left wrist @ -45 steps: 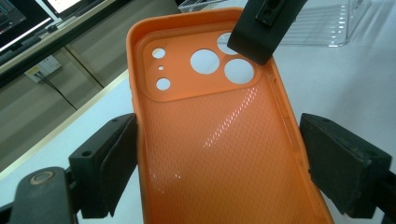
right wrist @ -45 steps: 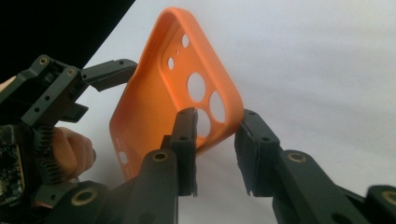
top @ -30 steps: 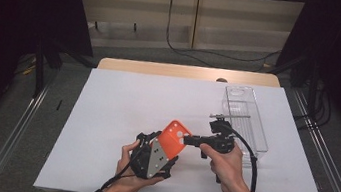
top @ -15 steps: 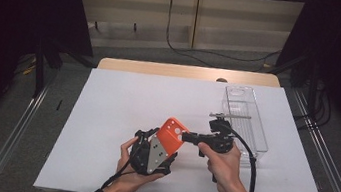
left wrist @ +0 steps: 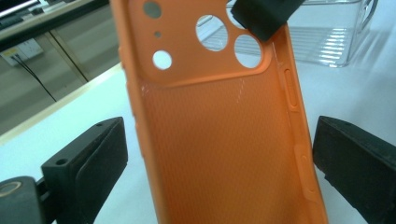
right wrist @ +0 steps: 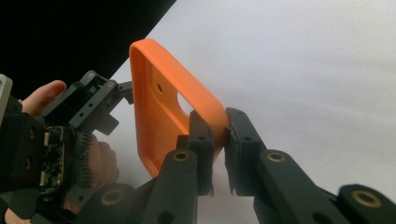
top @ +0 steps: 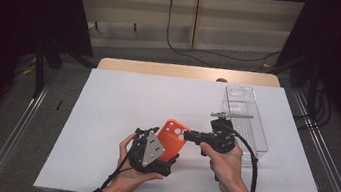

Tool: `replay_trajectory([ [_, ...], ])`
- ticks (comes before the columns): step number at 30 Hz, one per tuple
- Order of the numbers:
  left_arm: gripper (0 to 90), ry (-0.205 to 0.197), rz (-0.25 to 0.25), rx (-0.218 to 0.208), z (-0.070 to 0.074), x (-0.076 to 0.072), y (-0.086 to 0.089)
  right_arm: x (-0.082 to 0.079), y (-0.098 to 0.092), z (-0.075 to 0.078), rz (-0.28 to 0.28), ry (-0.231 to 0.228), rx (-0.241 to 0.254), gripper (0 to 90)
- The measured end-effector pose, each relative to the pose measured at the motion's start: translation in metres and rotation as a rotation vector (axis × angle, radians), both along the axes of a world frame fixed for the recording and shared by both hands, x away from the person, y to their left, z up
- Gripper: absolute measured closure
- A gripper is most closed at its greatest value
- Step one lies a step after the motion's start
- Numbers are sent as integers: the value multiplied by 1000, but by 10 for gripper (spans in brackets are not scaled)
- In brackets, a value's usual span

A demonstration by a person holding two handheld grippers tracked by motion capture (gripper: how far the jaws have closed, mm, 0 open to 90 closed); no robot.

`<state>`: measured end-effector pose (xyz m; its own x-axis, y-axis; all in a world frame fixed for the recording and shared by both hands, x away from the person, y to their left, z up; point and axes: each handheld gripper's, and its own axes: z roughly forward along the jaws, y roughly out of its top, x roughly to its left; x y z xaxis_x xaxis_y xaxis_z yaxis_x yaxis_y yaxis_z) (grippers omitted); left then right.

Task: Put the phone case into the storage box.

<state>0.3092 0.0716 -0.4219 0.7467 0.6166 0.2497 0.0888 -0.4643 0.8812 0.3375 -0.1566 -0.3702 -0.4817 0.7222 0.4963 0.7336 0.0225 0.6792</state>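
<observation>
"High view had the white table (top: pixel 105 117) and the clear box (top: pixel 249 117) at its right edge. How should the handover have gone?"

"I'd judge the right gripper (top: pixel 187 136) needed a firm hold before any pull, so the orange phone case (top: pixel 172 137) wouldn't twist."

"And the case?"

"Held above the table between both hands. The right's jaws had just closed, pinching its camera-hole corner; the left gripper (left wrist: pixel 219 154) stood spread, the case between its jaws, untouched."

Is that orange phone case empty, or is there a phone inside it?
Empty: the orange phone case shows its bare textured inside, and the clear plastic box is visible through its camera holes.
</observation>
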Motion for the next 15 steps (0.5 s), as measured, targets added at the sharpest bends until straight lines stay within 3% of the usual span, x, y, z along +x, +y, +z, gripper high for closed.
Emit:
replay_trajectory([
  [2,29,-13,8,-15,2,1,1,0,-1,0,1,-6,-11,823],
  [7,26,47,3,-93,4,6,8,1,-4,0,-10,-27,-23,824],
  [10,24,70,9,-112,6,8,12,1,-6,2,-12,-48,-20,824],
  [15,23,71,17,-138,9,10,19,1,-9,6,-24,-69,-30,824],
])
